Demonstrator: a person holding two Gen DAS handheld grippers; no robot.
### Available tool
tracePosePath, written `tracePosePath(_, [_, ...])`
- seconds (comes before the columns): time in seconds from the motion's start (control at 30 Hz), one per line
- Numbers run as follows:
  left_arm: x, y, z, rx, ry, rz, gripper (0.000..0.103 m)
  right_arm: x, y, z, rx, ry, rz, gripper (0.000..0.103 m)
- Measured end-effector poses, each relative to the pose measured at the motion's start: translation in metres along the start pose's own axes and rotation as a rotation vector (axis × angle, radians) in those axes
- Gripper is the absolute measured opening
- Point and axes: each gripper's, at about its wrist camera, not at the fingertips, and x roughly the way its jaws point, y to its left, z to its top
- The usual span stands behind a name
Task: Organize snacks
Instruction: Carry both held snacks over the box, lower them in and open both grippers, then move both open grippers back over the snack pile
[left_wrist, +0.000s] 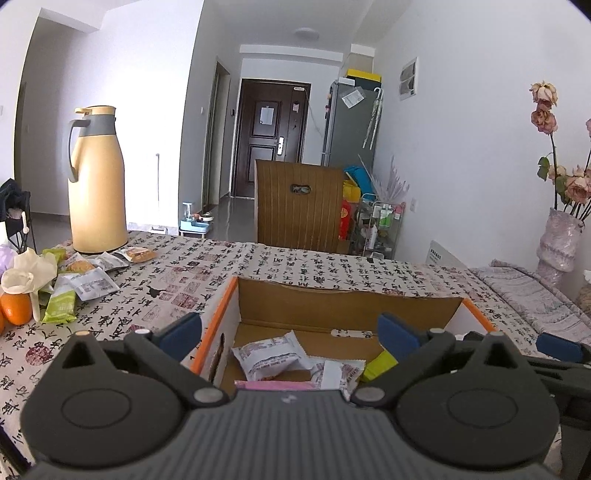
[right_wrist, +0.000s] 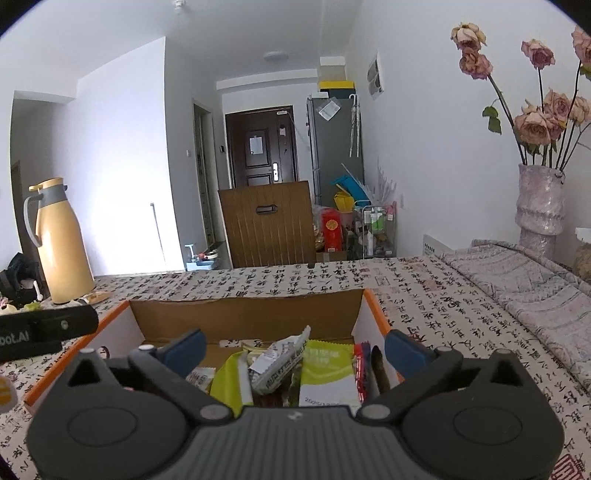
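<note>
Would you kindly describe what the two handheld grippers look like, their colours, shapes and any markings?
Both look alike. The left gripper has a ribbed dark grey body, two round black housings with triangular cut-outs, silver pivot pins, and black linkage arms ending in blue pads. The right gripper matches it. In the right wrist view, the left gripper's black side bears white lettering, partly cut off. No sleeves or cables show.

Box (left_wrist: 369, 306), flask (left_wrist: 96, 184) on table (left_wrist: 295, 266)

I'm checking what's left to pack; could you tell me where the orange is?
In the left wrist view, the orange sits at the table's far left edge, beside a green packet.
</note>
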Motion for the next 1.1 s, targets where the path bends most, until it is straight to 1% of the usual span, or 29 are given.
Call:
tracePosePath(0.23, [-0.02, 0.0, 0.008, 0.0, -0.018, -0.005, 0.103, -0.019, 0.002, 0.008, -0.015, -0.025, -0.01, 0.103])
tracePosePath(0.5, [-0.051, 0.002, 0.007, 0.002, -0.028, -0.015, 0.103, -0.05, 0.002, 0.004, -0.027, -0.025, -0.017, 0.103])
tracePosePath(0.77, [-0.081, 0.008, -0.006, 0.01, -0.016, -0.024, 0.103, -0.085, 0.0, -0.01, -0.033, -0.021, -0.021, 0.103])
tracePosePath(1.1, [-0.099, 0.022, -0.037, 0.015, 0.051, -0.026, 0.103, -0.108, -0.003, -0.044, -0.038, 0.049, -0.009, 0.103])
